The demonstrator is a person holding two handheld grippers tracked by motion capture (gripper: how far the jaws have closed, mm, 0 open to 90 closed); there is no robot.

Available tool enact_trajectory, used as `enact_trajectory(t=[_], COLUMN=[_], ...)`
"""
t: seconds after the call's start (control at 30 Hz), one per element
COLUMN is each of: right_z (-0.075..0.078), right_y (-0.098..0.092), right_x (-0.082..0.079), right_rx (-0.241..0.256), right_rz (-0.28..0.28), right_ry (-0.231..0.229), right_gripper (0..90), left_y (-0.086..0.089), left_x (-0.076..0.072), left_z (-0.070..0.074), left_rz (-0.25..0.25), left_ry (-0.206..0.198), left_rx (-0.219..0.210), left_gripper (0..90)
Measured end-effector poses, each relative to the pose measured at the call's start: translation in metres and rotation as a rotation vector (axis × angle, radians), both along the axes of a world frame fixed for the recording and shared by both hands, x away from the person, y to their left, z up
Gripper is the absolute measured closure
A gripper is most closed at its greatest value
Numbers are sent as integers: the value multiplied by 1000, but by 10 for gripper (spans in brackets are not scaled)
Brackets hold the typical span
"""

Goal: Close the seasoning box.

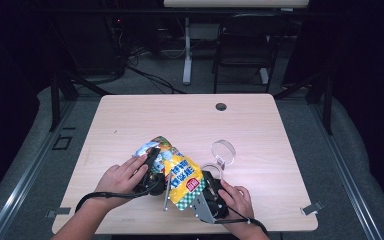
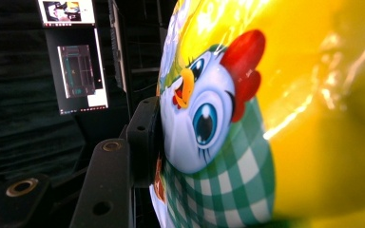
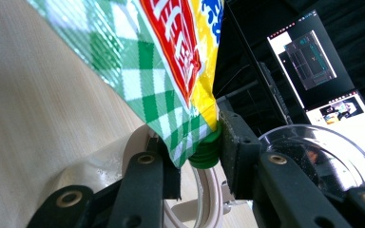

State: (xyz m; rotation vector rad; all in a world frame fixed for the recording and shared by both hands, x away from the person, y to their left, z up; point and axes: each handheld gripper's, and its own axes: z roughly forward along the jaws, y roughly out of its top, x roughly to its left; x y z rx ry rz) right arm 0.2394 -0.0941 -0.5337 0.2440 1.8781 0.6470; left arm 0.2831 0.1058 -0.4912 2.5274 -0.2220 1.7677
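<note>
A yellow pouch with a green check pattern, red lettering and a cartoon chicken is held over the near part of the table between both grippers. My left gripper is shut on its upper end. One black finger presses against the chicken print, and the other is hidden behind the pouch. My right gripper is shut on the pouch's lower corner, where a green cap sits between the jaws. In the high view the right gripper is at the pouch's near right end.
A clear round container with its lid standing open sits just right of the pouch, close to the right gripper. The wooden table has a cable hole at the back. A chair stands beyond it.
</note>
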Motion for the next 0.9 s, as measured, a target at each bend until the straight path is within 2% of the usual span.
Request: enact_trajectory(t=[0.2,0.27,0.4,0.63,0.67,0.7,0.9], right_z=[0,0,-1,-2,-2,-2,-2], right_y=[-1,-1,-1,-1,-1,-2,-2], right_x=[0,0,0,1,2,2,2], right_rx=[13,19,30,42,46,47,58], right_rz=[-4,-4,-7,-2,-3,-3,-7], right_ry=[2,1,9,10,10,11,12], right_gripper=[711,711,711,711,711,711,711], left_y=[-3,-3,-6,-8,-7,-8,-10], left_x=[1,1,1,0,1,0,1], left_z=[4,4,7,9,8,10,13], left_rz=[-3,-1,-5,-1,-13,-1,1], left_ry=[1,2,-2,-7,-23,-11,-15], left_rx=[31,27,61,81,75,86,104], left_gripper=[558,558,559,561,561,561,563])
